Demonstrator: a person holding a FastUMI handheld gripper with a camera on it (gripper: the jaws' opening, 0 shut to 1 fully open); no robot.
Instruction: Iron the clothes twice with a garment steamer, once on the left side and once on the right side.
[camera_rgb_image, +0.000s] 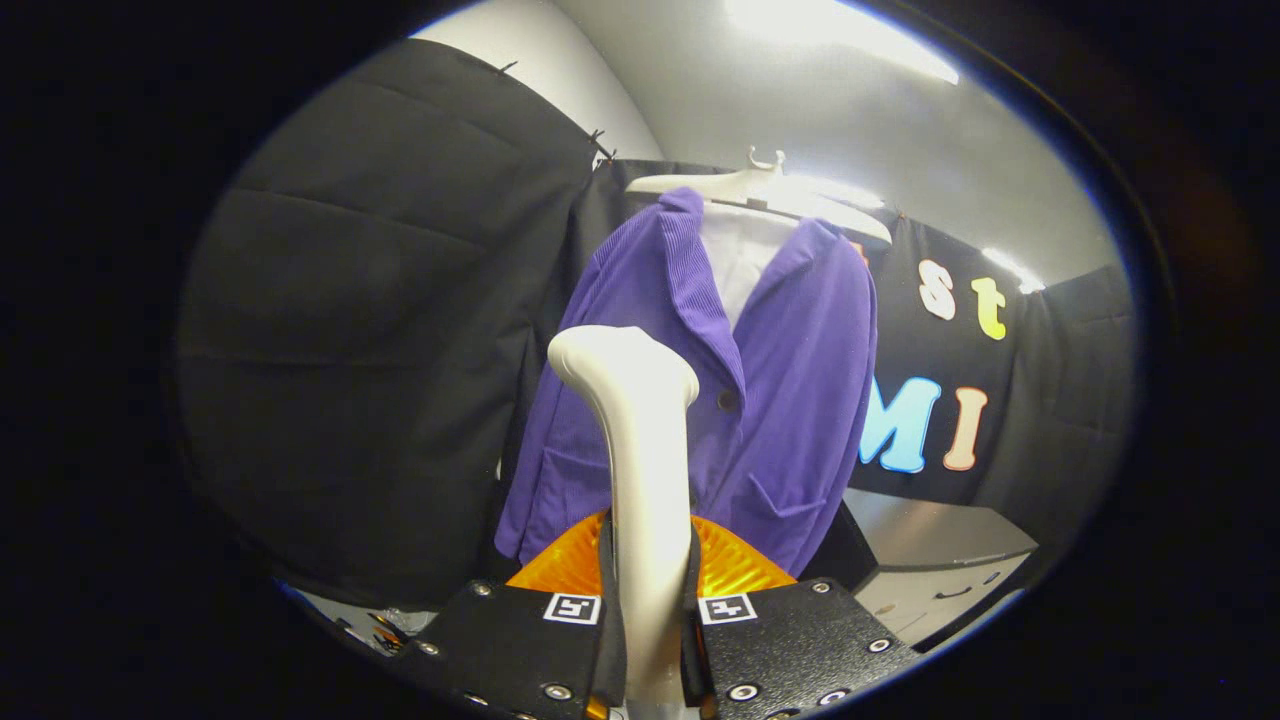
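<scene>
Between the 2 fingers (612, 600), nearest the camera, stands the steamer (640, 440): the gripper (652, 625) has its jaws clamped on the pale handle, 1 finger pressing each side, and the handle rises upright to a rounded head that bends over towards the cloth. Just behind the fingers an orange ribbed part (735, 565) of the steamer shows on both sides of the handle. Beyond the head hangs the jacket (790, 400), purple and ribbed, on a white hanger (760, 185) with a white shirt (738, 265) at the open collar; a dark button (727, 399) sits at the front edge just beside the head. Whether the head touches the cloth cannot be told; it looks close, over the jacket's front a little to the left of the button. The step in hand seems to be a pass along 1 side, and neither of the 2 passes can be judged done. To do it well, keep the grip firm so the handle does not twist, hold the head square to the cloth and just grazing it, and travel slowly in 1 straight line along the panel, clear of the button and lapel, since the jacket hangs free and may swing if pushed. Farther off, past the hem, stands a grey cabinet (940, 570).
</scene>
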